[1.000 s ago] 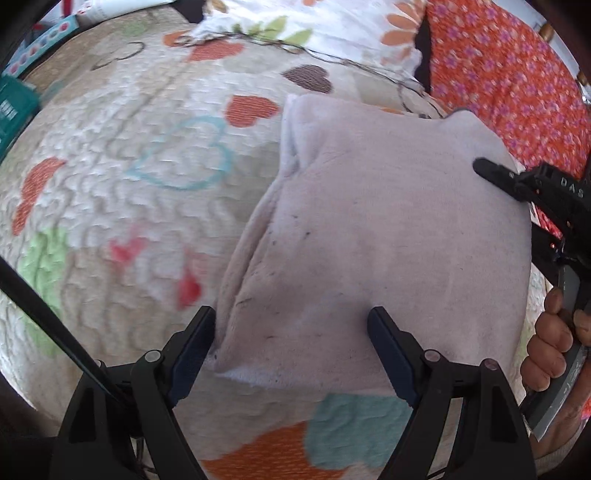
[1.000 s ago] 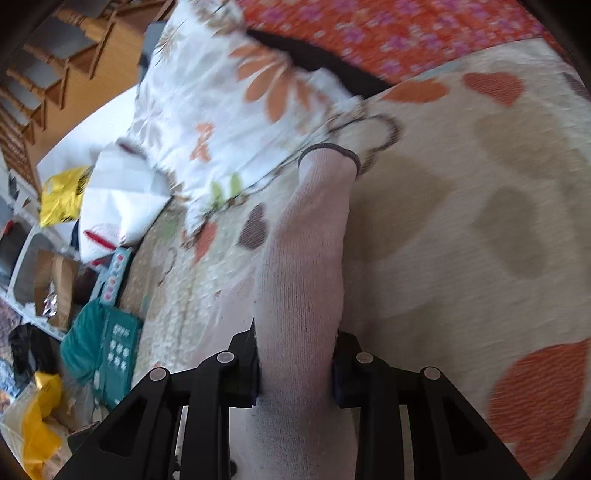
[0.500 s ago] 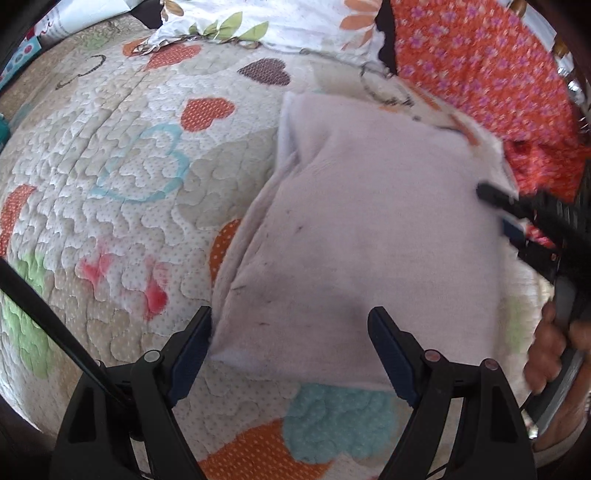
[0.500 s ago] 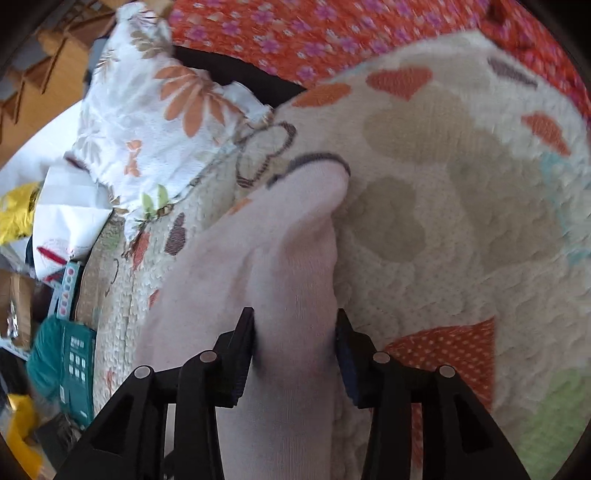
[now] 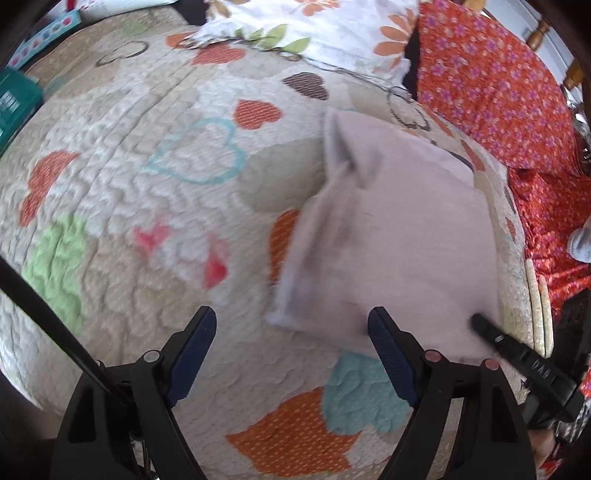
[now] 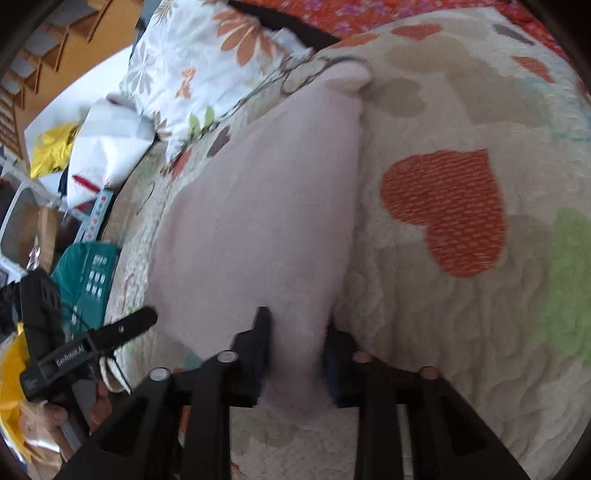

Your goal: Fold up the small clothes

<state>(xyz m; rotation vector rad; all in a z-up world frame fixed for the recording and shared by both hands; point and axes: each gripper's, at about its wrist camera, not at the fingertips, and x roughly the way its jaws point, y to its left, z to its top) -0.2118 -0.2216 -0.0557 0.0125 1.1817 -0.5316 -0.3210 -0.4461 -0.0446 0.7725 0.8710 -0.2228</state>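
Note:
A pale pink-grey folded cloth (image 5: 391,236) lies on the heart-patterned quilt (image 5: 155,192). My left gripper (image 5: 291,350) is open and empty, just off the cloth's near left corner. My right gripper (image 6: 295,350) is shut on the cloth's near edge (image 6: 295,369); the cloth (image 6: 266,221) stretches away from it toward the pillow. The right gripper's finger also shows at the cloth's right corner in the left wrist view (image 5: 517,358). The left gripper shows at the lower left of the right wrist view (image 6: 92,343).
A white floral pillow (image 5: 332,29) and an orange-red flowered blanket (image 5: 498,92) lie at the far side. A teal box (image 6: 88,277), white bags (image 6: 110,147) and a yellow bag (image 6: 51,151) sit off the quilt's left edge.
The left gripper has drawn back to the left, off the cloth. The right gripper, still shut on the cloth, has come down to the cloth's near corner, and the cloth lies flatter.

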